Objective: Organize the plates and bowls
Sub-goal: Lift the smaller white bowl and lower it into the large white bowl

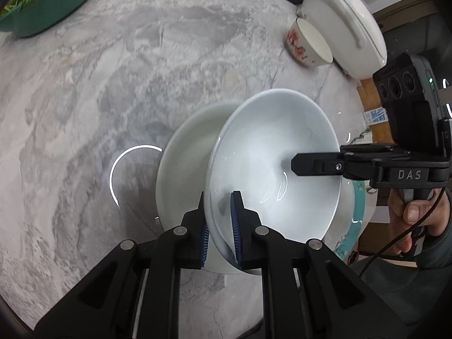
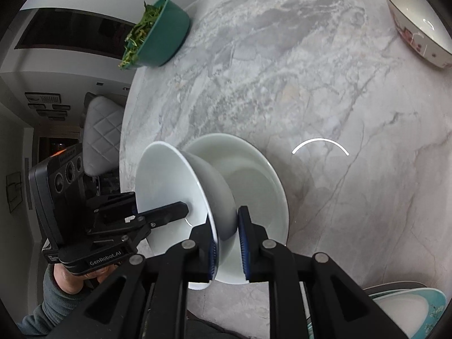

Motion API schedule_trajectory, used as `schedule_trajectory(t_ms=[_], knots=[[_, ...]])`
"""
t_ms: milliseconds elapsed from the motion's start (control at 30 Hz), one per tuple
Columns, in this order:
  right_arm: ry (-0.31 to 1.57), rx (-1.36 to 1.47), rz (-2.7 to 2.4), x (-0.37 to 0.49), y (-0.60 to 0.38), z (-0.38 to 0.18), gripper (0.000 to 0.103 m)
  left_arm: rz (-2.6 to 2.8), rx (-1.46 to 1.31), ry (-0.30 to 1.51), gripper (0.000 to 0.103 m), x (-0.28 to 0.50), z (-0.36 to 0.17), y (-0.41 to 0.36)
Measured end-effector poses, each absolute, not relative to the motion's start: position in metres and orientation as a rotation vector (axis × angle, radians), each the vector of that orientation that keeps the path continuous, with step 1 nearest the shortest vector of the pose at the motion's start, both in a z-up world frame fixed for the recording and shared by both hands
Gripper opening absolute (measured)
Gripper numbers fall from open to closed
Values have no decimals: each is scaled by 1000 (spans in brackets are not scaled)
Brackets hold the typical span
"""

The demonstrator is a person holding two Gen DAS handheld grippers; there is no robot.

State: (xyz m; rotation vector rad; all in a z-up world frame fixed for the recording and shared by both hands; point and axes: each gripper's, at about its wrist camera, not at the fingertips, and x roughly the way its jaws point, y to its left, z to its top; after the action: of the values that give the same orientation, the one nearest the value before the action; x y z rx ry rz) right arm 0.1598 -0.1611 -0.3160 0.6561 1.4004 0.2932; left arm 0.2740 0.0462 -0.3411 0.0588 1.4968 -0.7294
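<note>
A white bowl point(image 1: 271, 152) point(image 2: 166, 186) hangs tilted above the marble table point(image 1: 113, 84). My left gripper point(image 1: 220, 231) is shut on its near rim, one blue pad inside the bowl and one outside. From the right, my right gripper point(image 1: 299, 166) reaches in with one finger over the bowl's inside. In the right wrist view my right gripper point(image 2: 228, 247) is shut on the opposite rim, and my left gripper point(image 2: 180, 210) shows a finger inside the bowl. A pale greenish deep plate point(image 1: 180, 175) point(image 2: 248, 180) lies close behind the bowl; whether it is pinched too I cannot tell.
A teal basin of greens point(image 1: 48, 2) point(image 2: 158, 34) stands at the table's far edge. A flowered bowl point(image 1: 308, 42) point(image 2: 418, 25) sits beside a white rice cooker point(image 1: 344, 25). A teal-rimmed plate point(image 1: 358, 212) point(image 2: 409, 308) lies near the person's hand point(image 1: 412, 214). A quilted chair point(image 2: 101, 132) stands beyond the table.
</note>
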Motion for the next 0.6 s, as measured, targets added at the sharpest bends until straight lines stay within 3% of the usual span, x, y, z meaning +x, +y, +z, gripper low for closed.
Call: schedule_trajectory(t_ms=[600], knots=[[1436, 446, 199, 158, -139, -337, 15, -635, 160, 1498, 13, 270, -373, 33]])
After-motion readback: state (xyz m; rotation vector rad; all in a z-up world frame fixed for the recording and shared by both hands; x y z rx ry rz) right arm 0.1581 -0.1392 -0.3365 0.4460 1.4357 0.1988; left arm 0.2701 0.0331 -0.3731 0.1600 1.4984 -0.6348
